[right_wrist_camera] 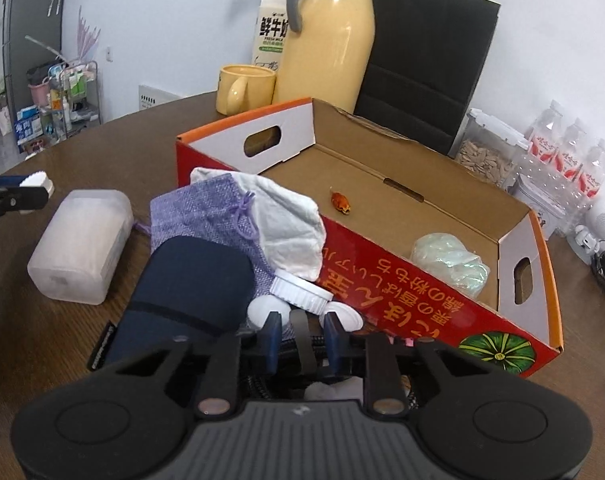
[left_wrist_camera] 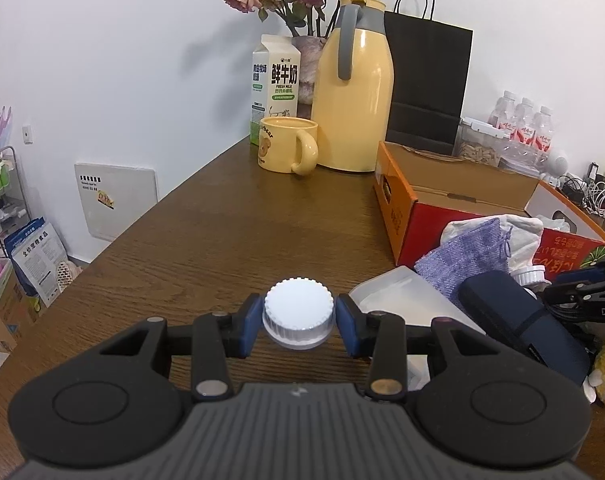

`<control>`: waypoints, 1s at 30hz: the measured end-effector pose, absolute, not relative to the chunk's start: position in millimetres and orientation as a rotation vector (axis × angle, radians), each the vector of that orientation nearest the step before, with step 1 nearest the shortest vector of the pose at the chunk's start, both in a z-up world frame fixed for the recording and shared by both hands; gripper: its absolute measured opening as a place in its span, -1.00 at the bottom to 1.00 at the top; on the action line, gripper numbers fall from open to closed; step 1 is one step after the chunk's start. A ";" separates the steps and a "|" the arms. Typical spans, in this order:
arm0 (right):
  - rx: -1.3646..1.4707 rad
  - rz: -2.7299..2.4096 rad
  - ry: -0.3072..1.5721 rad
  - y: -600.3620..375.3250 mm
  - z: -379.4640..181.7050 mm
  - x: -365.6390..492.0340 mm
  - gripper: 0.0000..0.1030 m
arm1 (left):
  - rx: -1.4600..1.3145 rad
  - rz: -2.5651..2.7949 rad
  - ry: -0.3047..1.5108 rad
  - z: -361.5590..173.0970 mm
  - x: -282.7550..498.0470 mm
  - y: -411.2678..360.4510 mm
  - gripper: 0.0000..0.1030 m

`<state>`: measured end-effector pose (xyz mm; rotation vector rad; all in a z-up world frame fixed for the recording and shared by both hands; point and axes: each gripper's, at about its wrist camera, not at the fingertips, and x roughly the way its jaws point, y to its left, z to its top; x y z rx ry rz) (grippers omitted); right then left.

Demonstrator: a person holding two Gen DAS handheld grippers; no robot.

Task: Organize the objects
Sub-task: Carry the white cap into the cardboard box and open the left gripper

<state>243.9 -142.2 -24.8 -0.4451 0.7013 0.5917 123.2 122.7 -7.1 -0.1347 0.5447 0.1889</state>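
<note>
While the left gripper [left_wrist_camera: 298,326] clamps its blue pads [left_wrist_camera: 249,330] on a white ribbed cap [left_wrist_camera: 298,316], holding it just above the brown table [left_wrist_camera: 222,240], the right gripper [right_wrist_camera: 302,338] sits low in the pile of things against the red box [right_wrist_camera: 402,280]. Its jaws stand close together with a dark strap [right_wrist_camera: 302,340] between them; whether the pads press on that strap cannot be told.

From the right wrist view, the pile lies along the near wall of the box: a navy case [right_wrist_camera: 190,292] at the left, a purple pouch [right_wrist_camera: 206,216] behind it, a white cloth bag [right_wrist_camera: 290,228] leaning on the box wall, and a white jar [right_wrist_camera: 302,294] on its side just ahead of the right gripper's fingertips. A frosted plastic tub [right_wrist_camera: 78,246] lies on the table left of the pile, apart from the box.

Inside the box lie a small orange wrapped sweet [right_wrist_camera: 340,202] near the middle and a pale green crumpled bundle [right_wrist_camera: 450,264] at the right end.

At the back of the table stand a yellow mug [left_wrist_camera: 286,144], a milk carton [left_wrist_camera: 276,84], a yellow jug [left_wrist_camera: 352,92] and a black paper bag [left_wrist_camera: 426,80].
</note>
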 end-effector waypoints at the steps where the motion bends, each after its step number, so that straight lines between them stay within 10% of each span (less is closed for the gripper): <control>1: -0.452 0.595 0.703 -141.3 -25.1 244.1 -0.67 | -0.134 0.189 0.544 -6.7 122.7 122.2 -0.21; 30: -0.383 0.610 0.590 -166.0 18.2 231.3 -0.91 | -0.078 0.129 0.475 31.0 122.9 87.5 -0.20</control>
